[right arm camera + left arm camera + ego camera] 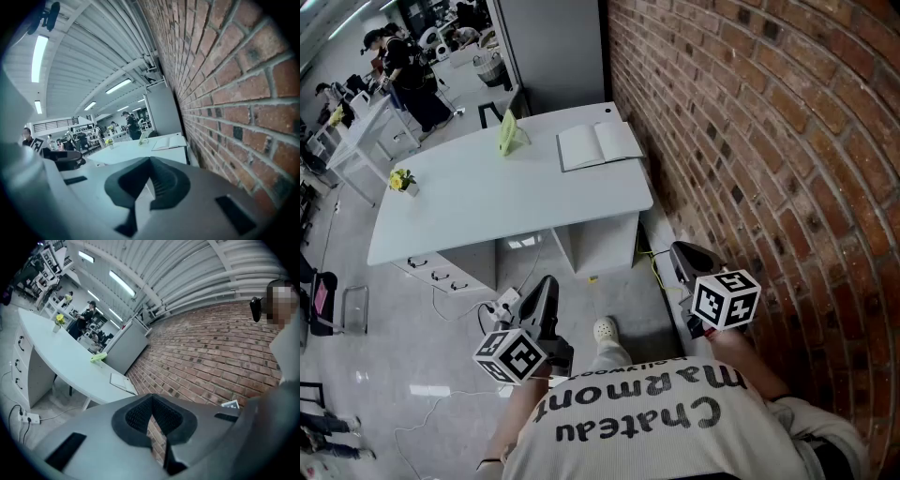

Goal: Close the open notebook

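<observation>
The open notebook [600,145] lies flat with white pages up, at the far right end of the pale table [487,202], close to the brick wall. It also shows small in the left gripper view as a notebook [119,380] and in the right gripper view as a notebook [169,142]. Both grippers are held well short of the table, over the floor. My left gripper [546,289] is shut with nothing in it, its jaws meeting at the tips [151,399]. My right gripper [686,258] is also shut and empty [150,161], close beside the wall.
A brick wall [769,141] runs along the right. On the table stand a green object [508,134] and a small pot of yellow flowers [401,179]. A drawer unit [445,272] sits underneath, a power strip [502,305] lies on the floor, and a grey cabinet [553,47] stands behind. People work at far desks.
</observation>
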Motion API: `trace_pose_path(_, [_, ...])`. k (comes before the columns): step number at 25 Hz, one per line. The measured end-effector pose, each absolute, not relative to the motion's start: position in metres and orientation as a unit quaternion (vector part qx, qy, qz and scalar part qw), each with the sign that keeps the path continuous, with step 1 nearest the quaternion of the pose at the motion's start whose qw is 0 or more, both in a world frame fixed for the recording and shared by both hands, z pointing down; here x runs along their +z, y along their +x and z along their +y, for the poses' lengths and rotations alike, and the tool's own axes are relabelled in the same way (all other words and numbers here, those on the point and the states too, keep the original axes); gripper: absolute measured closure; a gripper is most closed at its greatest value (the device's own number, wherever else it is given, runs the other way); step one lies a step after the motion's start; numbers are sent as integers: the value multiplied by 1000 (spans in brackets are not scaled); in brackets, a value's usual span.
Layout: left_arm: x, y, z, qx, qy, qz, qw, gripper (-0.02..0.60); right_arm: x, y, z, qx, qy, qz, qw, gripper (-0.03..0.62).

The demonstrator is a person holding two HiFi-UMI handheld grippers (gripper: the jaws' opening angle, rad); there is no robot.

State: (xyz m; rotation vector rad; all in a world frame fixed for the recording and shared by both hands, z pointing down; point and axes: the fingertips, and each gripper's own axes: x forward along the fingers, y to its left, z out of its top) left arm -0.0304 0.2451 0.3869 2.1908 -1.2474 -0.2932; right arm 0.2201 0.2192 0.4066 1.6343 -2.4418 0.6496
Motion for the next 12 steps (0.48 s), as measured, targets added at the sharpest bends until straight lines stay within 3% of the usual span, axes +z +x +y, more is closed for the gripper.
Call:
trace_pose_path(7, [390, -49, 209, -105, 829, -461, 298, 580, 407, 212, 182, 213, 553, -803, 64, 591])
trace_pose_path(12, [383, -68, 159, -97, 836, -448, 300, 580, 399, 200, 134, 239, 562, -791, 24, 591])
